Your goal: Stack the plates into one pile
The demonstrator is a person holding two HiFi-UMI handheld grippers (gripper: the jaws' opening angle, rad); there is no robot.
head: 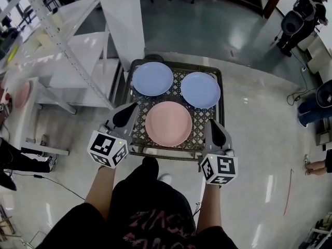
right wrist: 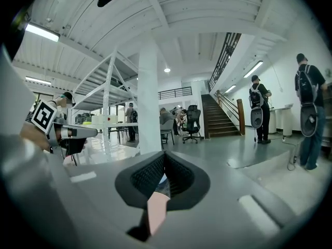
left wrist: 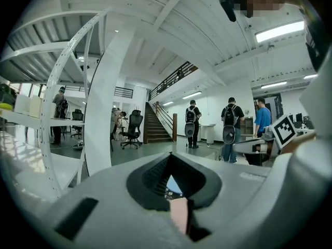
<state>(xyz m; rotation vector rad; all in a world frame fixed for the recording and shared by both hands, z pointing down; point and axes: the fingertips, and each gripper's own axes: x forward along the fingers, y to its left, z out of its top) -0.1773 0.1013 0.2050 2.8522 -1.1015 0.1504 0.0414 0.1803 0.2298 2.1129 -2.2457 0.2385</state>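
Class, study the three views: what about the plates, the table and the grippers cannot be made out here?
- Pink plate, head view: seen from above, so whether it is single or already stacked is unclear.
- Blue plates, both gripper views: blocked by each gripper's own body; only a sliver shows.
- Mesh table, head view: near corners covered by left gripper and right gripper; legs hidden beneath.

Three plates [head: 168, 123] apart on table [head: 205, 126]
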